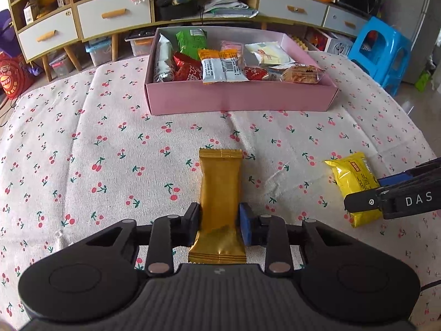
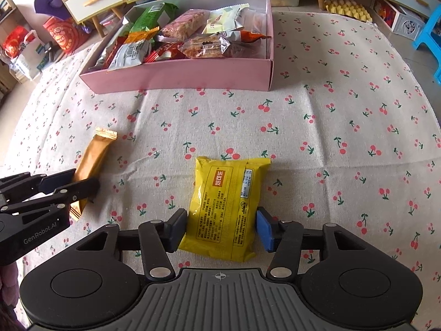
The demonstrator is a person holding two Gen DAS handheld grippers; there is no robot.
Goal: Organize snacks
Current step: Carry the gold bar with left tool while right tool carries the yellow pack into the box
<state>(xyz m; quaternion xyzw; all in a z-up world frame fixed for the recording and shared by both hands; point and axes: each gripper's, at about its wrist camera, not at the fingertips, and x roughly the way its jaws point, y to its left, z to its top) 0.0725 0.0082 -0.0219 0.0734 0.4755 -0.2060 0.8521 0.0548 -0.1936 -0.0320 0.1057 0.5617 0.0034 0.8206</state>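
A gold snack bar (image 1: 220, 190) lies lengthwise on the cherry-print cloth, and my left gripper (image 1: 220, 220) is shut on its near half, both pads pressing its sides. To its right, a yellow snack packet (image 2: 224, 207) lies flat, and my right gripper (image 2: 222, 226) is shut on it, a pad against each long edge. Each view also shows the other tool: the right gripper (image 1: 366, 190) on the yellow packet (image 1: 351, 179), and the left gripper (image 2: 82, 180) on the gold bar (image 2: 93, 157). A pink box (image 1: 239, 96) holding several wrapped snacks stands behind both.
The pink box (image 2: 179, 78) sits at the far middle of the cloth-covered table (image 2: 330, 138). Beyond the table stands a low cabinet with drawers (image 1: 113, 16), a blue plastic stool (image 1: 383, 52) at far right and red bags (image 1: 13, 77) on the floor at left.
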